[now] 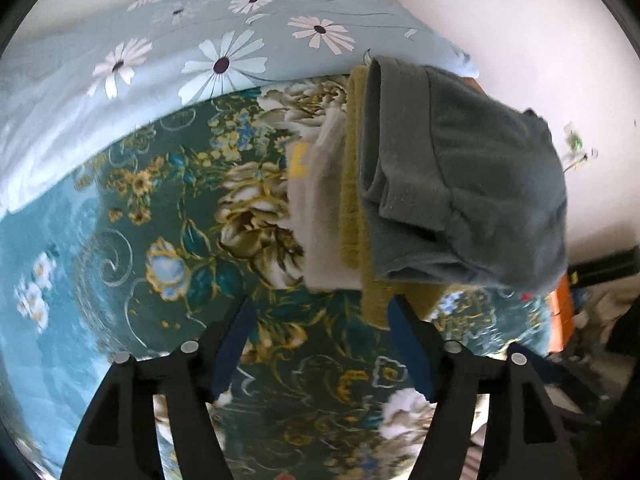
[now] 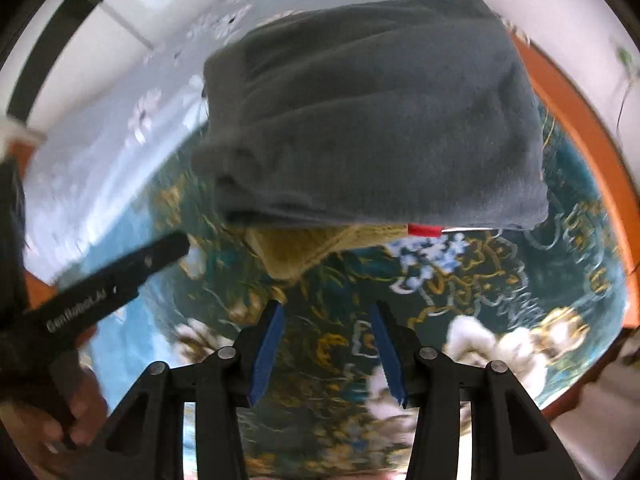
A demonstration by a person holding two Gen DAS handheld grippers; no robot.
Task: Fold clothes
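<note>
A folded dark grey garment [image 1: 460, 176] tops a stack on the bed, over an olive-yellow piece [image 1: 354, 200] and a white piece [image 1: 320, 216] with a yellow mark. In the right wrist view the grey garment [image 2: 372, 112] fills the upper middle, with the olive piece [image 2: 296, 248] and a small red tag [image 2: 424, 229] showing under its near edge. My left gripper [image 1: 320, 320] is open just short of the stack's near edge, holding nothing. My right gripper [image 2: 326, 320] is open too, empty, a little back from the stack.
The bed has a green floral sheet [image 1: 180, 208] and a pale blue daisy quilt [image 1: 180, 52] bunched at the far side. An orange bed frame edge [image 2: 580, 120] runs along the right. The other gripper's black body [image 2: 100, 284] and a hand [image 2: 80, 412] cross the left of the right wrist view.
</note>
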